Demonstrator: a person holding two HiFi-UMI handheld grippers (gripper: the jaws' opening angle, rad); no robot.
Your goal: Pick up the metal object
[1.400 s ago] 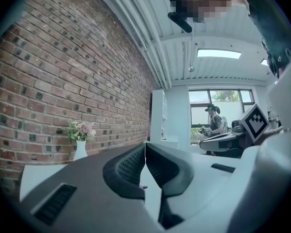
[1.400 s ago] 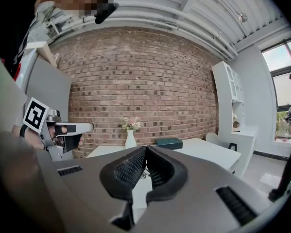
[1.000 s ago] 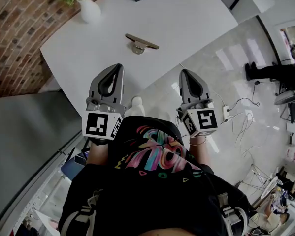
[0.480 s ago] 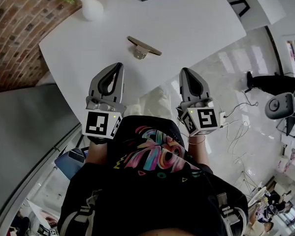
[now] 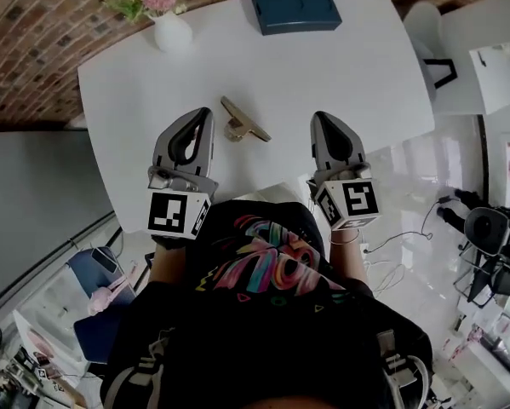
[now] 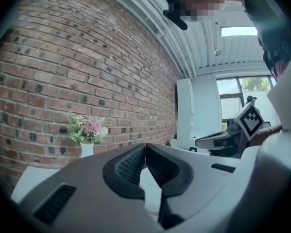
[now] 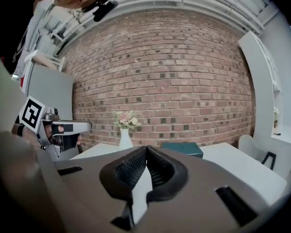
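Note:
The metal object (image 5: 243, 121), a flat brass-coloured bar on a small round base, lies on the white table (image 5: 348, 66) near its front edge. My left gripper (image 5: 203, 114) is held over the table's near edge, just left of the object, shut with nothing in it. My right gripper (image 5: 321, 118) is level with it to the right of the object, also shut and empty. Each gripper view shows its jaw tips (image 6: 145, 145) (image 7: 146, 148) meeting. The metal object is hidden in both gripper views.
A white vase of flowers (image 5: 163, 11) stands at the table's far left, by the brick wall (image 5: 33, 32). A dark teal box (image 5: 296, 8) lies at the far middle. A white chair (image 5: 429, 45) is at the right. Cables and a dark device (image 5: 491, 233) lie on the floor right.
The view has swung so the table now lies squarer in front of me. Both grippers stay shut, and the metal object now sits closer, between their tips.

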